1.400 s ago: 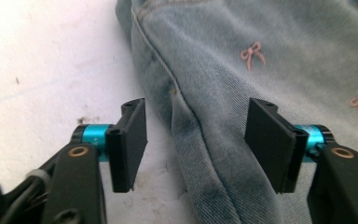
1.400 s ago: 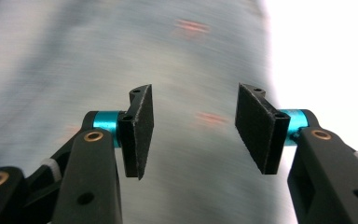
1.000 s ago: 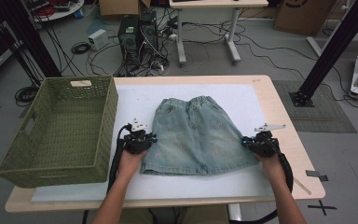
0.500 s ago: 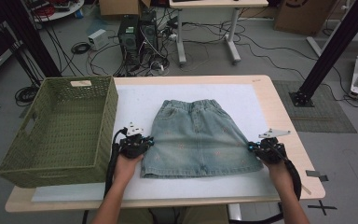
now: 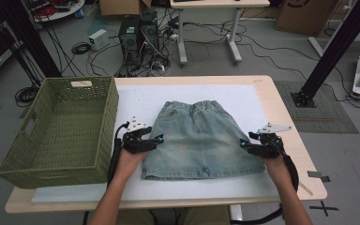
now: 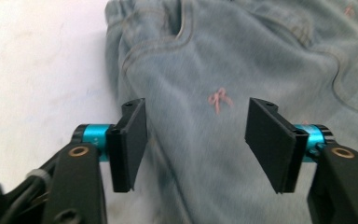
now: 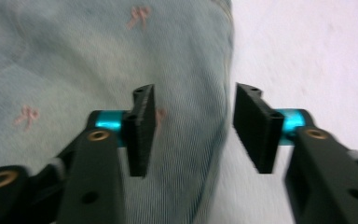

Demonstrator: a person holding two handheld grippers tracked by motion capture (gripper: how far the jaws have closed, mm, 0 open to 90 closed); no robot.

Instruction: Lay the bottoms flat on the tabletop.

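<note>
Two tongs, the left tongs (image 5: 157, 138) and the right tongs (image 5: 242, 143), have just been opening and now stand spread over the side edges of the denim skirt (image 5: 200, 138) lying flat on the bench (image 5: 281, 108), so folding likely needs a fresh pinch.

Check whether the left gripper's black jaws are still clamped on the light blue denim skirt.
Apart. In the left gripper view the left gripper has just been opening; both pads stand wide with the light blue denim skirt lying flat beyond them, unpinched.
</note>
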